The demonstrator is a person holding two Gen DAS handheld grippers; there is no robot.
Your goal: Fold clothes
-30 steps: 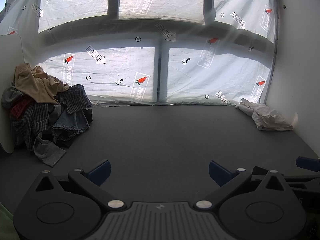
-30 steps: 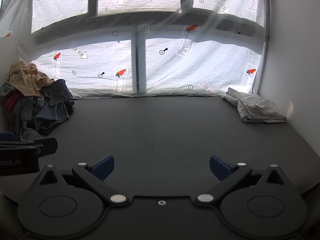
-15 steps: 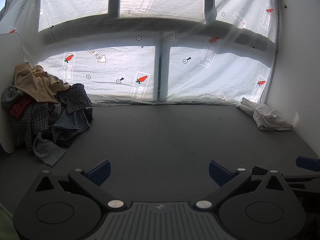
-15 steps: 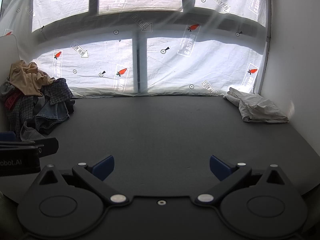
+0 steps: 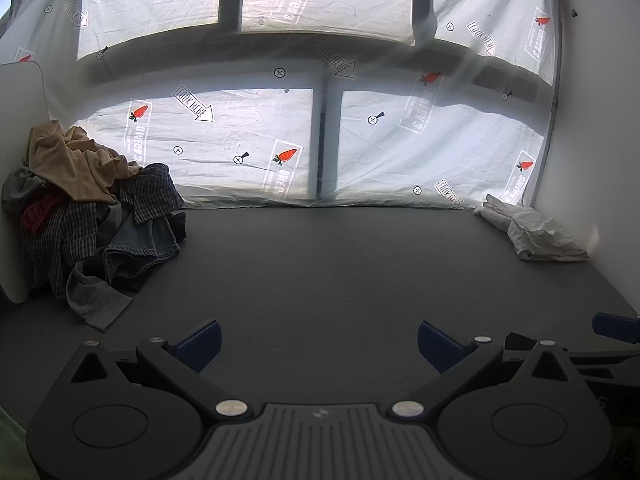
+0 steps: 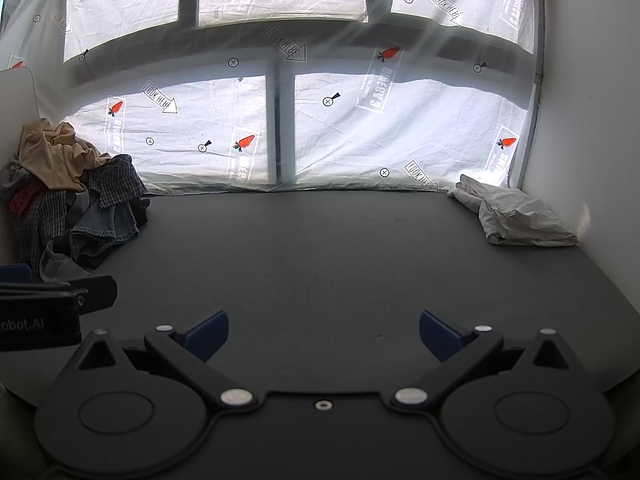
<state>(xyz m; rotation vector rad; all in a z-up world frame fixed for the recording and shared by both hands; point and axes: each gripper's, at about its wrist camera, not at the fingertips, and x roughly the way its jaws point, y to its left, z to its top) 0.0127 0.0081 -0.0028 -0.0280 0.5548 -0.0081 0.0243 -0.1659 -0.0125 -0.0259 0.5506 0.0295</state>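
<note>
Left gripper [image 5: 318, 340] and right gripper [image 6: 324, 332] both spread wide, holding nothing, low over the gray table [image 5: 320, 264]. Clothes pile [image 5: 92, 216] far ahead-left, partly cut off by a white board [image 5: 20, 120]. White folded cloth [image 6: 516, 218] far ahead-right.

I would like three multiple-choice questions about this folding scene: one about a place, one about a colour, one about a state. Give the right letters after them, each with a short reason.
1. Where does the pile of unfolded clothes lie on the table?
A. far left
B. centre
C. far right

2. What colour is the garment on top of the pile?
A. green
B. tan
C. pink

3. How do the left gripper and the right gripper stand?
A. both open and empty
B. both shut on cloth
C. one open, one shut

Answers:
1 A: the heap sits against the left panel.
2 B: the tan shirt crowns the heap.
3 A: the fingers of both are spread wide apart over bare table.
</note>
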